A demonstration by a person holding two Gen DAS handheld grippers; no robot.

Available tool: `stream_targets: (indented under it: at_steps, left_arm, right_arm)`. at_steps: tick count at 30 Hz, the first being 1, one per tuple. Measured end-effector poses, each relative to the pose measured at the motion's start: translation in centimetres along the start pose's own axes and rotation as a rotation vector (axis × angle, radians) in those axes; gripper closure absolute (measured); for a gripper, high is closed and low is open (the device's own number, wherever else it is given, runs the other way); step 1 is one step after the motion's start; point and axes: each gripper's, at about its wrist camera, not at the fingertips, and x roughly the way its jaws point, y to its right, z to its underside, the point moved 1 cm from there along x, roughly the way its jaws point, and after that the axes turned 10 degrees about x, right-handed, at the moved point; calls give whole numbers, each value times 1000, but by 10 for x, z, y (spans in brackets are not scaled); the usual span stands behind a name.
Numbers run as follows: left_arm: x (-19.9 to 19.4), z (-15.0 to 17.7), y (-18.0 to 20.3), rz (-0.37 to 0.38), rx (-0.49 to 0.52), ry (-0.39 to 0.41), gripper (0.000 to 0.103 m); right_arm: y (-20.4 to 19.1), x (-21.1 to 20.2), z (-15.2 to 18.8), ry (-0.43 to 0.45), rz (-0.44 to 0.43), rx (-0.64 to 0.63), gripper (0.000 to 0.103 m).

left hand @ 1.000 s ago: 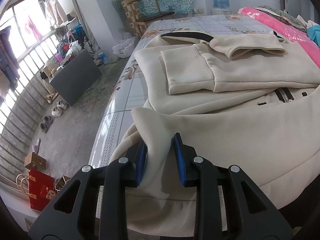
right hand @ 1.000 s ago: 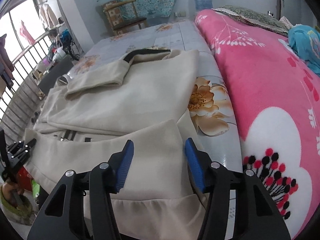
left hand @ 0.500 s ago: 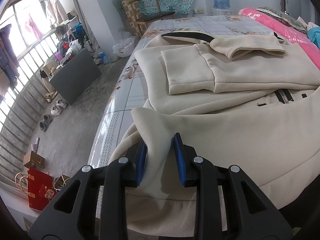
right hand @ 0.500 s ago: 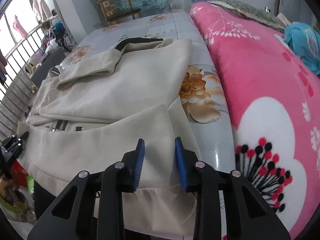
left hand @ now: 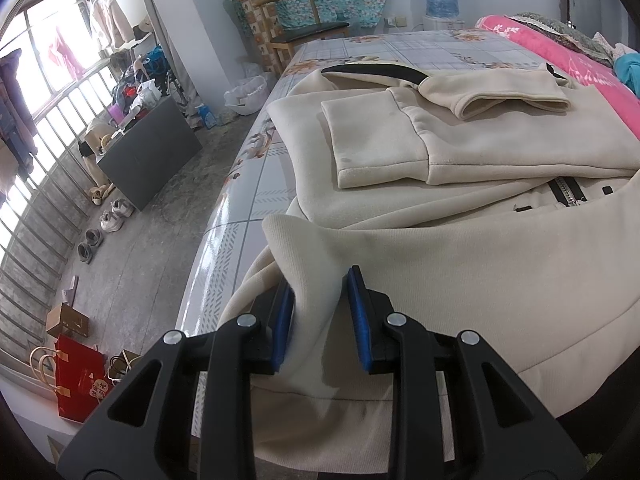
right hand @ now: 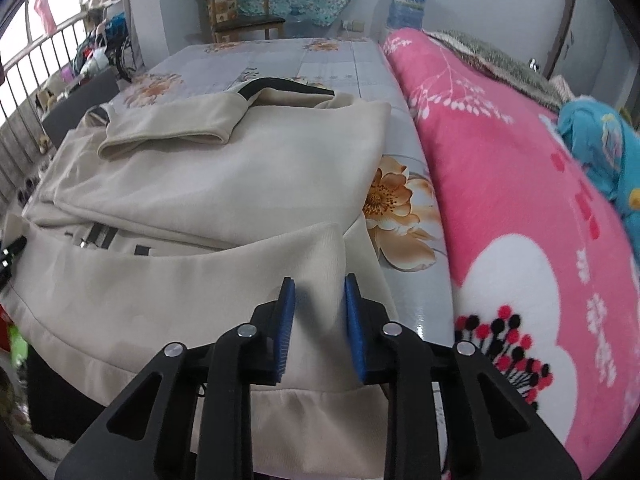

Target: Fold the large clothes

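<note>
Jaws of right gripper (right hand: 316, 312) narrower than before, closing on jacket (right hand: 208, 184) hem.

One jacket (left hand: 460, 264), two tools (left hand: 320, 312)

Bright window daylight, fisheye-warped edges

The jacket (left hand: 460, 152) is cream with a black collar band (left hand: 372, 72) and black-edged zipper (left hand: 566, 192). The bed (right hand: 280, 60) wears pale grey checks with orange flowers. At its 3 o'clock, the blanket (right hand: 500, 168) is pink with white blossoms and black-red dots.
</note>
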Motion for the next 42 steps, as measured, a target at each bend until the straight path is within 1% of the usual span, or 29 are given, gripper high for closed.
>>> stream_targets:
  at_steps: [4,10,11,12,13,15,18,22,24,26,28,35,42]
  left_arm:
    - [0,0,0,1,-2,-1,77]
    - [0,0,0,-1,-1,0,77]
    - [0,0,0,-2,-1,1,77]
    - [0,0,0,-1,-1,0,77]
    - [0,0,0,-1,0,0,77]
    - [0,0,0,-1,0,0,77]
    - [0,0,0,-3,0,1,77]
    - [-1,0,-1,-5,7,11,77]
    - [-2,1,-3,2,0,23,84]
    - [-7,3,-6,7,-4,46,94]
    - [-16,7,-10,14,-11,73,96]
    - [-47,15,-13,-7,13,174,97]
    - [-62,18,-18,16,-6,248,97]
  right_arm:
    - [-6,0,1,17,39,-36,80]
    - [-9,6,2,31,76,-54,80]
    - [-9,7,2,32,80,-57,81]
    - [-10,8,4,36,89,-66,86]
    - [-11,9,5,42,102,-76,87]
    - [-14,8,7,54,114,-89,94]
    - [-17,2,9,83,123,-96,96]
    - [-17,-11,11,124,126,-90,97]
    - [-17,-18,13,144,127,-83,97]
    - [-17,-27,16,166,126,-76,97]
    - [-16,-37,18,189,123,-67,97]
    - [-13,-66,32,261,118,-34,97]
    - [-13,-76,40,286,117,30,97]
